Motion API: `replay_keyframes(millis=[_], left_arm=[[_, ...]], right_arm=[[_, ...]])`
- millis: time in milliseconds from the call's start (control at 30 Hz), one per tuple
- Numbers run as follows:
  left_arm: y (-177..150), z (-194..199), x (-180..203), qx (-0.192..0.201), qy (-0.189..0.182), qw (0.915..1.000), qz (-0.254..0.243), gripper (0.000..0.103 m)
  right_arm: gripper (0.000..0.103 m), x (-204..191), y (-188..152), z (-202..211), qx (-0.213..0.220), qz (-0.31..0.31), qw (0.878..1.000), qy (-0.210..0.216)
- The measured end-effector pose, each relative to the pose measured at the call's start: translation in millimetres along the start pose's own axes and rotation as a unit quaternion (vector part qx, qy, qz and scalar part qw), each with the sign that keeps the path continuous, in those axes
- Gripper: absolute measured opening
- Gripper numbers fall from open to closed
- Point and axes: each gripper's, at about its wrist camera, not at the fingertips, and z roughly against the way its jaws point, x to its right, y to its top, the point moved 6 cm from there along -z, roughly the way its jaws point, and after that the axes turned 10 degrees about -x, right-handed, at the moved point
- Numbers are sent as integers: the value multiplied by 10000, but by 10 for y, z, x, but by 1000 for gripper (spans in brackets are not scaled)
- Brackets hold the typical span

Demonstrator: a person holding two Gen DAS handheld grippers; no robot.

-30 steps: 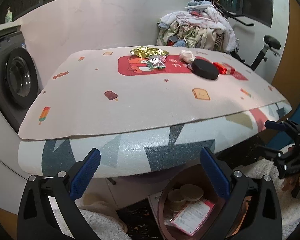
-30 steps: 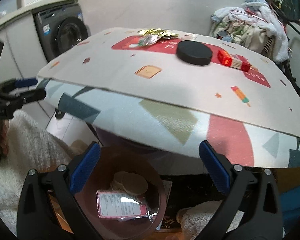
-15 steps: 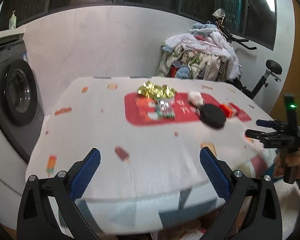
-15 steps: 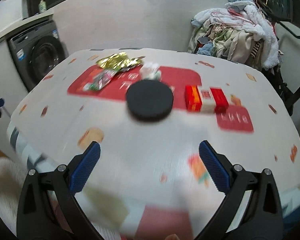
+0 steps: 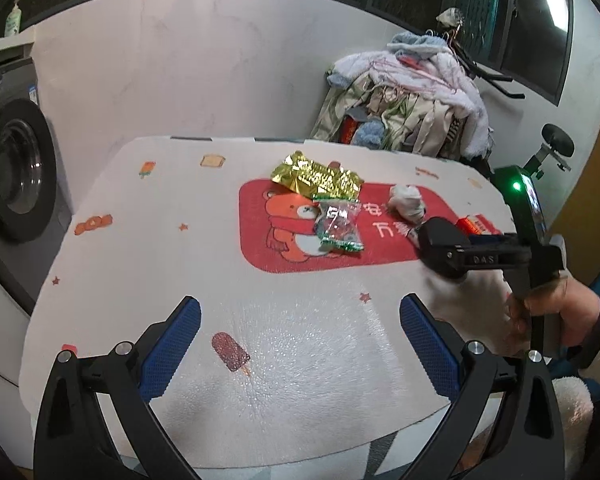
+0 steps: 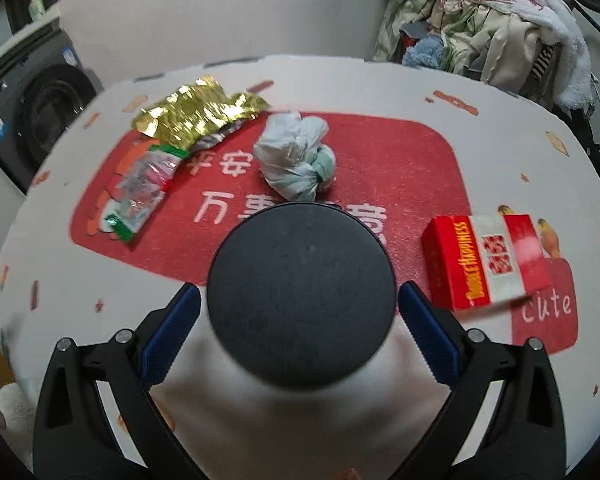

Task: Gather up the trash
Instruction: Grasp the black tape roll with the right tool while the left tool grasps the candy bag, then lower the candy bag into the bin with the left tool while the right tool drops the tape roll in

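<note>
Only your right view shows the black disc (image 6: 300, 300) whole, between your wide-open, empty right gripper (image 6: 300, 336); the red box (image 6: 486, 262) runs near-to-far. Your left gripper (image 5: 300, 340) gapes empty too.

A washing machine (image 5: 16, 168) is seen left of the table (image 5: 148, 248); clothes (image 5: 412, 100) are piled behind it.

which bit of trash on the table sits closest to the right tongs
The black round disc, right between the open right tongs; the knotted bag, wrappers and red box lie farther off.
</note>
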Motion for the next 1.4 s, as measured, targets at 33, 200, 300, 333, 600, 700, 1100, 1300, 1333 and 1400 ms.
replay_keyframes(millis=[33, 200, 300, 333, 600, 700, 1100, 1300, 1333, 1400], left_arm=[[-6, -31, -3, -15, 7, 10000, -30, 97], [29, -127, -15, -55, -126, 9999, -3, 96], [117, -242, 66, -183, -454, 9987, -148, 75], [162, -313, 117, -274, -562, 9977, -253, 73], [700, -1093, 351, -755, -796, 9930, -430, 62], [882, -1343, 398, -827, -745, 9928, -442, 62], [918, -1737, 467, -1089, -339, 9914, -648, 20], [629, -1267, 619, -1057, -656, 9883, -881, 20], [569, -1164, 649, -1034, -683, 9879, -935, 20], [436, -933, 702, -980, -771, 9871, -1003, 20]], right_arm=[[97, 8, 8, -39, -43, -37, 10000, -47], [93, -18, 0, -70, 27, 9, 10000, 61], [93, -54, -23, 52, 203, 105, 9993, 298], [93, -65, -39, 137, 323, 146, 9986, 405], [93, -22, -241, 583, 973, 154, 9943, 400], [93, 99, -354, 711, 1144, 66, 9933, 130], [93, 559, -723, 858, 1221, -531, 9910, 98], [93, 460, -872, 953, 1260, -476, 9907, 216], [93, 432, -887, 973, 1269, -452, 9906, 218], [93, 374, -942, 1020, 1284, -400, 9906, 249]])
